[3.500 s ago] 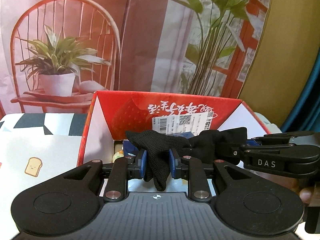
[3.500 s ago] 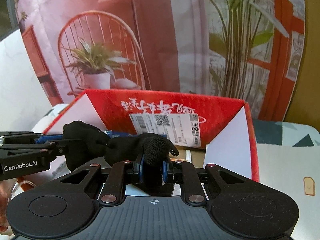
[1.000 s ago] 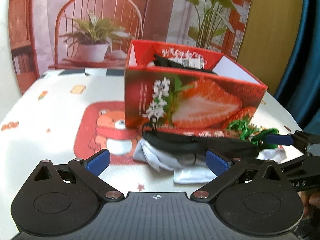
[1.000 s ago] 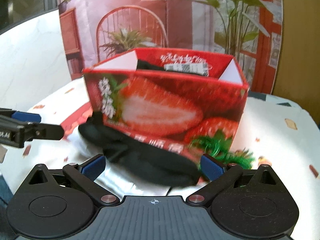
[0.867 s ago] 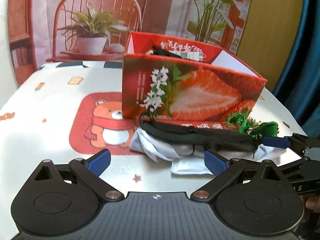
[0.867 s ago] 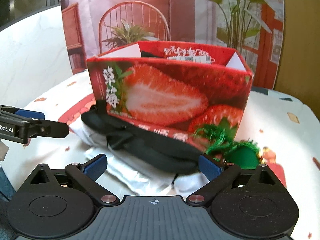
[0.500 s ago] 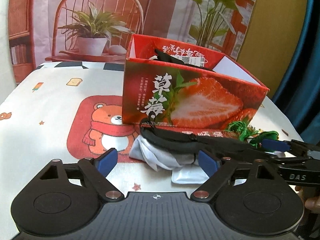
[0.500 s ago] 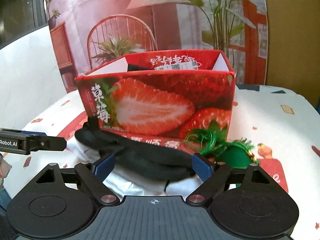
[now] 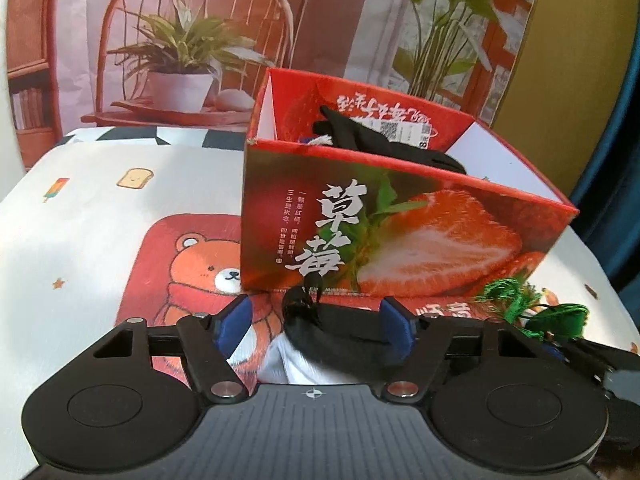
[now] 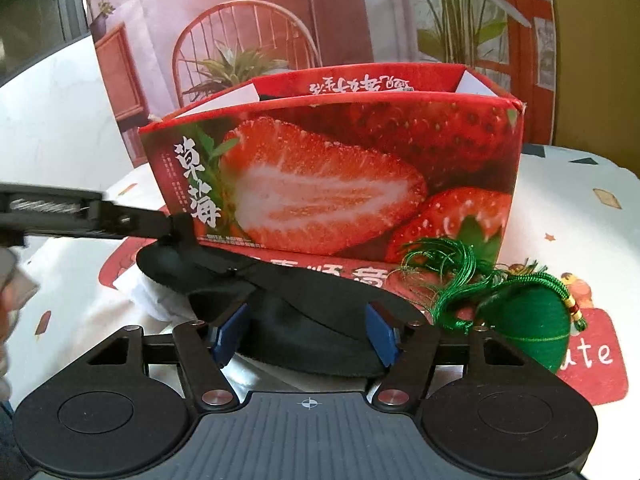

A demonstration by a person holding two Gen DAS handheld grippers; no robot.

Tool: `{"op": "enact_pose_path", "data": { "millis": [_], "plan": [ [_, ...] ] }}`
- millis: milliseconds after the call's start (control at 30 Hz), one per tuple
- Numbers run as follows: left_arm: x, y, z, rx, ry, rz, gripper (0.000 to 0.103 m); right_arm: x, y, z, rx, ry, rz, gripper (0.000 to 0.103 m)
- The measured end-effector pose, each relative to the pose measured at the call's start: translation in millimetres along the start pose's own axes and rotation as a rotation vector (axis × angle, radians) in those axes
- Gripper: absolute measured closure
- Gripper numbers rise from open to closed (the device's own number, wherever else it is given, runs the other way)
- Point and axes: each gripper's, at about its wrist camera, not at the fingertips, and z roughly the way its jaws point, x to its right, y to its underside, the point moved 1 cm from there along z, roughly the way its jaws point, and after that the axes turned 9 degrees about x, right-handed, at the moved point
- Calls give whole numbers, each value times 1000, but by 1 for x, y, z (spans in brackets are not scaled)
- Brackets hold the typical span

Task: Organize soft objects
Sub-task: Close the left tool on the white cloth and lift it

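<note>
The long black padded fabric eye mask with its strap (image 10: 320, 312) lies flat on the cartoon-printed worktop (image 9: 80, 240), just in front of the red strawberry-printed cardboard box (image 9: 400, 240), on top of a crumpled white cloth (image 9: 296, 364). Its long axis runs parallel to the box's front wall, and each end sits between a pair of jaws: the left gripper (image 9: 316, 326) straddles the strap end, the right gripper (image 10: 306, 334) the broad padded end. Both have just been closing, now at a middling width, the blue pads beside the fabric but apparently not yet pinching it. A green tasselled woven pouch (image 10: 524, 324) lies at the box's front right corner, just beside the right gripper. Black gloves (image 9: 380, 148) already fill the box; its open top offers room above, so the lift should clear the front wall
</note>
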Motion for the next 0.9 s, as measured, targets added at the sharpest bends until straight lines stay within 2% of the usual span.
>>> {"op": "enact_pose_path", "data": {
  "millis": [133,167,200,233,300,333,500,900],
  "plan": [
    [1,1,13,-18,23,-4,31,1,3,0,3,-10,-7,42],
    [2,2,15,-20,25,0,38,0,4,-1,4,-11,-8,42],
    [3,4,16,-22,22,10,54,1,4,-1,6,-12,-7,42],
    [4,6,17,-25,12,24,62,1,4,-1,7,-14,-5,42],
    [4,8,16,-31,-32,57,88,2,5,-1,7,-15,-1,42],
    [2,9,16,-38,-42,64,91,2,4,-1,7,-15,0,42],
    [-9,10,2,-13,-22,37,96,2,4,-3,9,-19,6,42],
    [-9,30,-44,42,-35,28,97,4,4,-14,21,-24,27,42]
  ]
}}
